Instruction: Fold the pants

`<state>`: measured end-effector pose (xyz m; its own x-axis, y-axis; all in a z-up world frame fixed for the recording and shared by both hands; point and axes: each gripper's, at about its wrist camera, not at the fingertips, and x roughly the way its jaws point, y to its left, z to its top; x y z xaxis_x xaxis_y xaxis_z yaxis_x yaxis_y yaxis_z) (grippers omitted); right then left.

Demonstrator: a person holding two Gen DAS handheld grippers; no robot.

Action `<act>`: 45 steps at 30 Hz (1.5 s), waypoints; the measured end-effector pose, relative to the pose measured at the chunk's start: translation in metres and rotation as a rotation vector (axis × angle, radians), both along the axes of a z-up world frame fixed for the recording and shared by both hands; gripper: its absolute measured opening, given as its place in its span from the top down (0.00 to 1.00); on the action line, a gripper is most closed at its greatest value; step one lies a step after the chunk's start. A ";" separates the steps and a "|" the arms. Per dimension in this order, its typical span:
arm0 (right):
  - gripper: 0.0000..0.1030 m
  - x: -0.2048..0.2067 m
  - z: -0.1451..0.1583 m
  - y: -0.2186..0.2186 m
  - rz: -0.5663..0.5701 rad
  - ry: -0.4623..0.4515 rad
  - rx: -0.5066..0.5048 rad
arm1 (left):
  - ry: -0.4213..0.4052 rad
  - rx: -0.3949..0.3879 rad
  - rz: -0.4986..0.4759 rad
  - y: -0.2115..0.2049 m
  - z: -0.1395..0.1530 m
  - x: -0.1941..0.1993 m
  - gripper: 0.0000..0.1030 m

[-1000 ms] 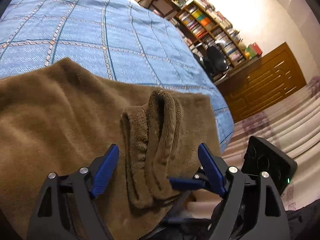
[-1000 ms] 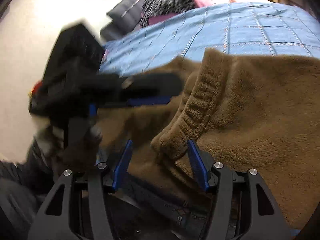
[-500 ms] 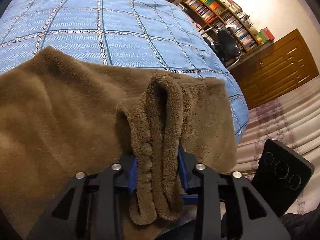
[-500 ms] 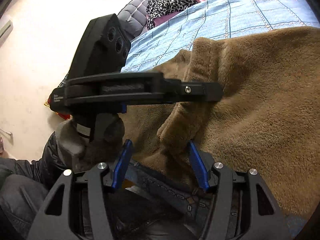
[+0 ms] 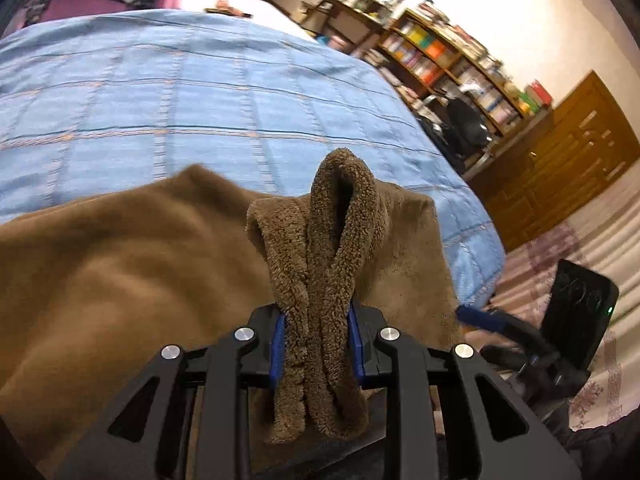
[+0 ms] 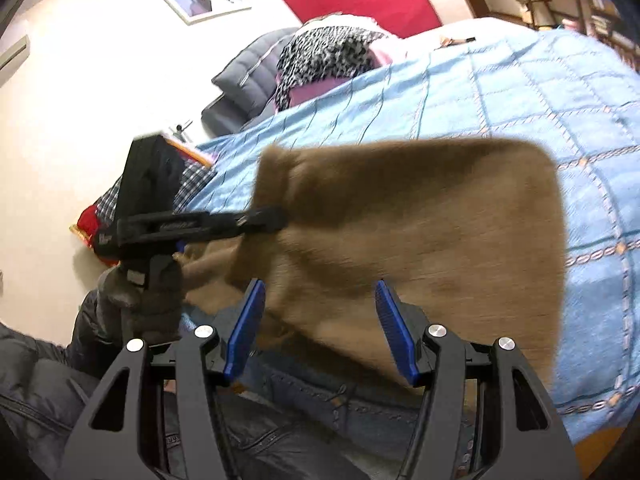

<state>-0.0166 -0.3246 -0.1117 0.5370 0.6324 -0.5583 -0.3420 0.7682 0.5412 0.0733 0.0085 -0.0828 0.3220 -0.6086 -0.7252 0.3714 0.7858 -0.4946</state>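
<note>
Brown fleece pants (image 5: pixel 132 248) lie on a blue checked bedspread (image 5: pixel 160 92). My left gripper (image 5: pixel 316 336) is shut on a bunched fold of the pants' edge, which sticks up between its blue pads. In the right wrist view the pants (image 6: pixel 420 216) spread across the bed, and the left gripper (image 6: pixel 264 216) holds their left edge. My right gripper (image 6: pixel 320 328) is open and empty, its fingers set wide over the near edge of the pants. The right gripper also shows at the right of the left wrist view (image 5: pixel 480 318).
Pillows and a leopard-print cloth (image 6: pixel 324 56) lie at the head of the bed. Bookshelves (image 5: pixel 440 52) and a wooden cabinet (image 5: pixel 560 152) stand past the bed's far side. A dark chair (image 5: pixel 464 120) stands by the shelves. The person's jeans (image 6: pixel 320 412) are below the right gripper.
My left gripper shut on the bunched fold of the pants and lifted it. My right gripper stayed open and drew back from the fabric edge.
</note>
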 end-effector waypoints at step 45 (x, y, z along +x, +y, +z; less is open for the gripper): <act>0.43 0.142 -0.077 -0.001 -0.335 0.085 -0.285 | -0.175 0.147 0.085 -0.030 -0.051 -0.005 0.47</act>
